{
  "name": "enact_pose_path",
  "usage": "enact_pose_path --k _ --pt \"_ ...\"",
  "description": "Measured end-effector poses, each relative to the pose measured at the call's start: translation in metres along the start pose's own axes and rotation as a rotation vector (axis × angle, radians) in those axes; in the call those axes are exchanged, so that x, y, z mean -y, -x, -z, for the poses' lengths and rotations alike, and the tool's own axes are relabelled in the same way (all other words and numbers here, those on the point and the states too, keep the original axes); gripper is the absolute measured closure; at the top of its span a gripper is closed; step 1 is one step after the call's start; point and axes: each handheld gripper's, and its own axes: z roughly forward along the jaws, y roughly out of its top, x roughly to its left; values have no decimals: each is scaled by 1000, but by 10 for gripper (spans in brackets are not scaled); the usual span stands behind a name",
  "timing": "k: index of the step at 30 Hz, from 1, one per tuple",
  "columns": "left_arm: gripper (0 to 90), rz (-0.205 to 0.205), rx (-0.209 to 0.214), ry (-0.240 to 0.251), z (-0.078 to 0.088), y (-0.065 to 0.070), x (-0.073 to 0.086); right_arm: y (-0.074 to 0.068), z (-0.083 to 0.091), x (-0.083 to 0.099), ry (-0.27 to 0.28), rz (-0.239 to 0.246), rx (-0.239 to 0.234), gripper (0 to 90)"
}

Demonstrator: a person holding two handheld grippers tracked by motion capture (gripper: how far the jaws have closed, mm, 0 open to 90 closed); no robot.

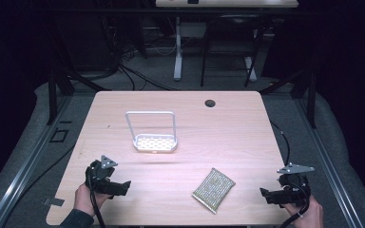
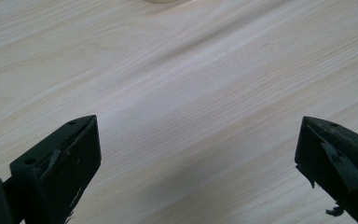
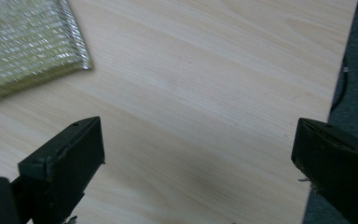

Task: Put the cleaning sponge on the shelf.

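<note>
Left gripper point(image 1: 116, 186) and right gripper point(image 1: 272, 195) both gape wide, empty, near the pale wooden tabletop's point(image 1: 228, 128) front edge; the glittery gold-green scouring sponge point(image 1: 213, 190) lies untouched between them, apart from the white perforated handled rack point(image 1: 155, 142). Seemingly nothing begun.

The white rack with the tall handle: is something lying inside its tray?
Nothing seems to lie in the white rack: the high view shows its perforated tray floor bare beneath the upright handle loop. It stands directly on the table. The surface under the tray is covered, so it cannot be checked.
</note>
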Motion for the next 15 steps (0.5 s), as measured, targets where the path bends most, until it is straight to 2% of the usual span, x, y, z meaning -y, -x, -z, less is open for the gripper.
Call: enact_pose_path --k 4,10,13,15 --pt "4 -30 32 5 1 9 -4 0 0 -2 20 -5 6 25" --pt "3 -38 62 21 1 23 -11 2 -2 -3 7 -9 20 30" --pt "3 -58 71 13 -5 35 -18 5 -5 -6 5 -14 21 35" --pt "3 -72 68 11 -5 38 -20 5 -6 -7 6 -14 23 36"
